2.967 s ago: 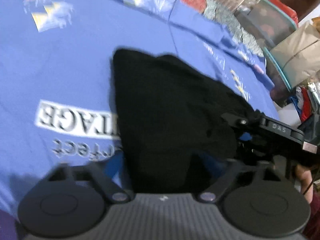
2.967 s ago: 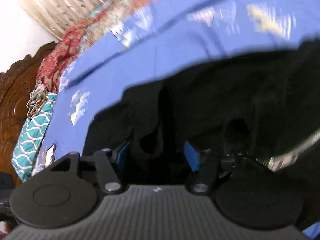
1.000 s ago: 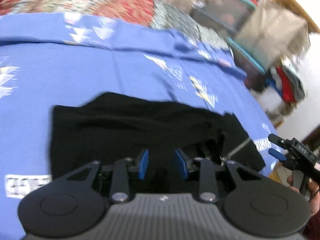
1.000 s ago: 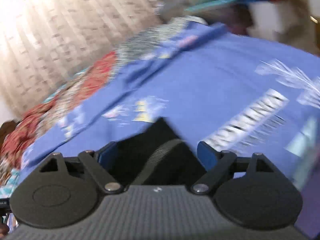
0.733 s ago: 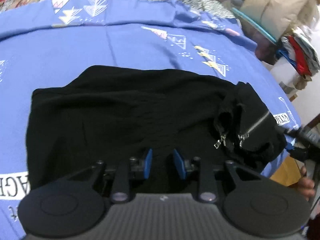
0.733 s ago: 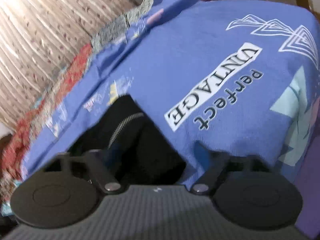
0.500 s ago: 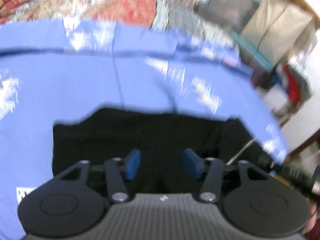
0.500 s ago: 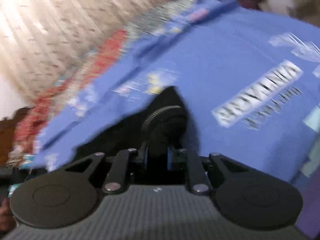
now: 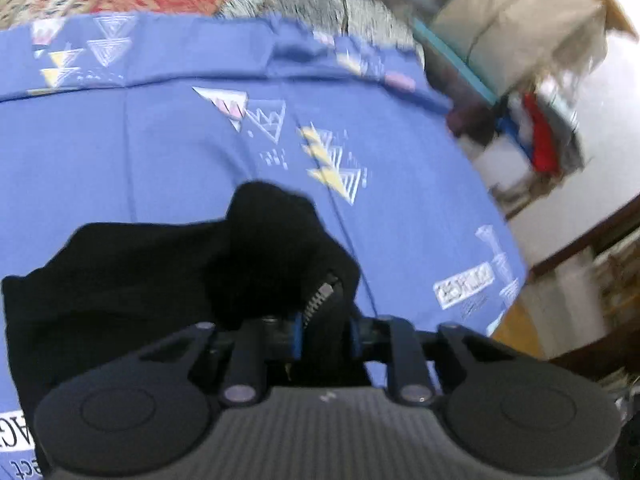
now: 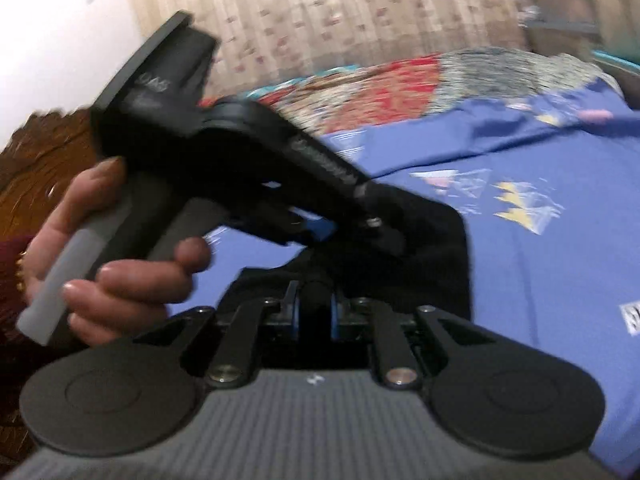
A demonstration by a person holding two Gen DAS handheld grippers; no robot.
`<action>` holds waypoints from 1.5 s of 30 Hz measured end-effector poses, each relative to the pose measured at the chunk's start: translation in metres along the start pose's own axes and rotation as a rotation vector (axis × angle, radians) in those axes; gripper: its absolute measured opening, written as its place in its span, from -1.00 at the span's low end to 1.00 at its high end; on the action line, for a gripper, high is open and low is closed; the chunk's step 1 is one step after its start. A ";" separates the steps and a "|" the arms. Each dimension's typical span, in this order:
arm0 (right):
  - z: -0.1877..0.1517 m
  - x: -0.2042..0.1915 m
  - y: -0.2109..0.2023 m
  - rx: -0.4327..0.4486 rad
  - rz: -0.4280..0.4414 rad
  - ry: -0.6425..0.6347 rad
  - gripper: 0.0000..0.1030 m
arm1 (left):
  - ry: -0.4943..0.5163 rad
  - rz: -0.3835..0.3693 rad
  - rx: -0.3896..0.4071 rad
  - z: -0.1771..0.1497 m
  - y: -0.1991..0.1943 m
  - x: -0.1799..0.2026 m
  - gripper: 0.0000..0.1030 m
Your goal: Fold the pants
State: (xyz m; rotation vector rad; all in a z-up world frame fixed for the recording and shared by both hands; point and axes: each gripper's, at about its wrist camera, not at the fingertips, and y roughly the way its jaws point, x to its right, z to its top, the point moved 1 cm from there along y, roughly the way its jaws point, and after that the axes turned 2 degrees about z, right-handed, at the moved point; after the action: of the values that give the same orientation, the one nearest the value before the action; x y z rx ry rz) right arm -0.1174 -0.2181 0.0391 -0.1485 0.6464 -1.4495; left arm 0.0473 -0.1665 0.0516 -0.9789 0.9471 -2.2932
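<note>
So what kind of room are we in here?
Most likely a bedroom: the black pants lie on a blue printed bedsheet, beside a carved wooden headboard and a curtain.

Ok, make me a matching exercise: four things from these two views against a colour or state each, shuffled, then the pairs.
Things:
1. pants
2. bedsheet
3. right claw
4. zipper

States:
A. blue with printed triangles
B. silver teeth, beside the left claw
C. black, bunched on the bed
D. shut on black cloth

Pairs: 1-C, 2-A, 3-D, 4-B
</note>
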 end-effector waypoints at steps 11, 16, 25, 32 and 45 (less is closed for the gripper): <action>-0.004 -0.088 0.089 -0.189 0.261 -0.178 -0.67 | -0.236 0.159 0.171 -0.065 -0.077 -0.142 -0.67; -0.029 -0.076 0.131 -0.404 0.301 -0.124 -0.55 | -0.326 0.217 0.098 -0.098 -0.042 -0.180 -0.58; 0.017 0.006 0.036 -0.146 0.164 0.059 -0.13 | -0.269 0.202 0.186 -0.106 -0.069 -0.159 0.21; -0.019 0.008 0.038 -0.240 0.111 0.052 -0.32 | -0.153 0.374 0.126 -0.124 -0.065 -0.138 0.27; -0.060 -0.002 0.067 -0.394 0.008 -0.169 -0.31 | -0.079 0.469 0.128 -0.155 -0.056 -0.134 0.71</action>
State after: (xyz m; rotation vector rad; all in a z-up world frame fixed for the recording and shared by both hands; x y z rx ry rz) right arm -0.0883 -0.1892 -0.0408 -0.5692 0.7853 -1.2726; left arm 0.0062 0.0190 -0.0434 -0.6993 0.8750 -1.8822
